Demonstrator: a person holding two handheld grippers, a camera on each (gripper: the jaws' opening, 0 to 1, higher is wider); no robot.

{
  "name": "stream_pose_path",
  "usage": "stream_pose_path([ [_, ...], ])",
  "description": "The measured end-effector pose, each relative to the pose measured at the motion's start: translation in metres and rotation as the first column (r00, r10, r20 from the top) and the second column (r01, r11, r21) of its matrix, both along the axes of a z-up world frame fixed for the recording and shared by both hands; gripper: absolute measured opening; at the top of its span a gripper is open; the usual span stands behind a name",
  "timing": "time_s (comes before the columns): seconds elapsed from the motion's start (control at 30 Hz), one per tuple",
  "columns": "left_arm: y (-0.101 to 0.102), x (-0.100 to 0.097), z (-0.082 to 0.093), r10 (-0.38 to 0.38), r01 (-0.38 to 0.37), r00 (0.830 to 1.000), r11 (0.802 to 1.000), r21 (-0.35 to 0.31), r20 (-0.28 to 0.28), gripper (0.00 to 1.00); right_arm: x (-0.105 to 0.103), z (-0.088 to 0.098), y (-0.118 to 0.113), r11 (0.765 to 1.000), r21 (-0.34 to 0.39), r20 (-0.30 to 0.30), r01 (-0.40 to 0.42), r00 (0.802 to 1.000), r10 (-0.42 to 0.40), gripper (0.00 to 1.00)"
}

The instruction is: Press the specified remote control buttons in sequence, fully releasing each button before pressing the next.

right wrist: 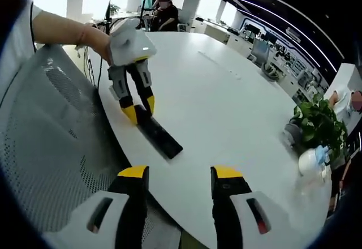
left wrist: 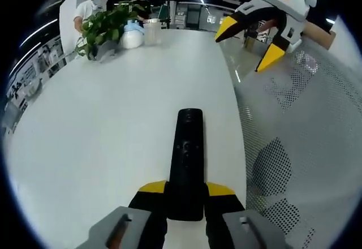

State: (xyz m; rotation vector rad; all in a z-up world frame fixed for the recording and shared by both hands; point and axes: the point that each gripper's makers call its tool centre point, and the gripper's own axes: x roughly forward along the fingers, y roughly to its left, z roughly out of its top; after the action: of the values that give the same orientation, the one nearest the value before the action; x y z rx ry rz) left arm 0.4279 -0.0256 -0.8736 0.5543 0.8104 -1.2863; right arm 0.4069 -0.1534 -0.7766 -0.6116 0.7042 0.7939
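Observation:
A long black remote control (left wrist: 189,153) lies on the white table (left wrist: 102,124), pointing away from me. My left gripper (left wrist: 186,189) is shut on its near end, a yellow tip on each side. In the right gripper view the same remote (right wrist: 164,138) rests flat near the table edge, with the left gripper (right wrist: 140,110) clamped on its far end and a person's hand (right wrist: 99,39) on that gripper. My right gripper (right wrist: 180,172) is open and holds nothing; it hovers off the remote's free end. From the left gripper view it hangs in the air at upper right (left wrist: 244,48).
A potted plant (left wrist: 104,25), a white-and-blue object (left wrist: 133,37) and a clear cup (left wrist: 151,31) stand at the table's far end, where a person sits. A grey mesh chair (left wrist: 305,136) is beside the table edge. The plant (right wrist: 317,121) is at the right.

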Motion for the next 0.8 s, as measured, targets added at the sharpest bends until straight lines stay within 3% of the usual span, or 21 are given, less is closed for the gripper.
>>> stream_pose_path([
  [0.8,0.007,-0.027,0.000,-0.070,0.070,0.998,0.997,0.015,0.001,0.24,0.004,0.007,-0.001,0.995,0.066,-0.034,0.074,0.997,-0.072,0.44],
])
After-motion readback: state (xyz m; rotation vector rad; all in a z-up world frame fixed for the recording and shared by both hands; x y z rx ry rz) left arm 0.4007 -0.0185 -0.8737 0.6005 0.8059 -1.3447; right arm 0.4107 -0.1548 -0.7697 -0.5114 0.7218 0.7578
